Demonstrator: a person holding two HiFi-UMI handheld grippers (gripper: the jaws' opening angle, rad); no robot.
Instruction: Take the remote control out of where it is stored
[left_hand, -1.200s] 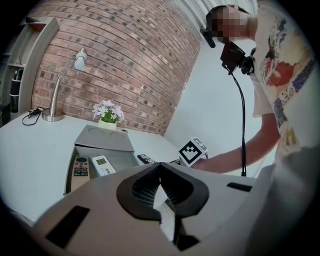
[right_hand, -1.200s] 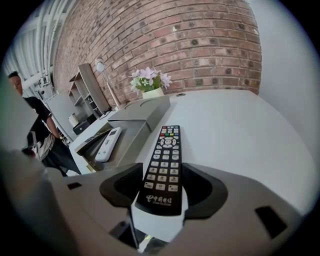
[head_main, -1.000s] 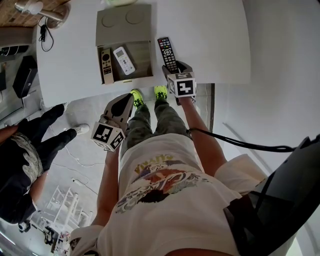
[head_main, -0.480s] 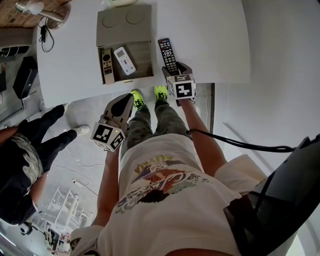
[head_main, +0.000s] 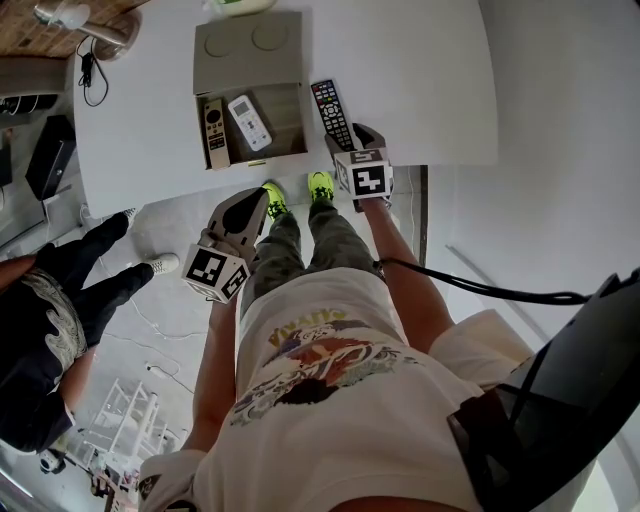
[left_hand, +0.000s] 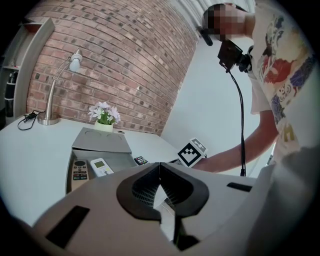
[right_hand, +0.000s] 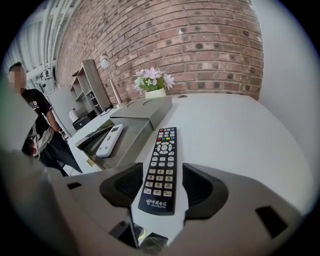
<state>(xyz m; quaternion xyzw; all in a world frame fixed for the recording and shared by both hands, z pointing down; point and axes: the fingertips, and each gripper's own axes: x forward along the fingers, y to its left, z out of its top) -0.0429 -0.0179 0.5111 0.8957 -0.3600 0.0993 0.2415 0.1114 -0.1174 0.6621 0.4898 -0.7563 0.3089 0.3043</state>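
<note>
Reaching over the white desk (head_main: 420, 80), just beside the grey box (head_main: 250, 45), the right claw (right_hand: 161, 187) stands spread wide, its pads clear of the black remote (right_hand: 162, 155) lying flat on the desk between them. Short of the desk's edge, the left claw (left_hand: 160, 166) is clenched on nothing.

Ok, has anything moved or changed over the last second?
Nothing visibly changed. The right gripper is still open around the black remote on the table, the left gripper is still shut, and the grey remote and white remote still lie in the box.
</note>
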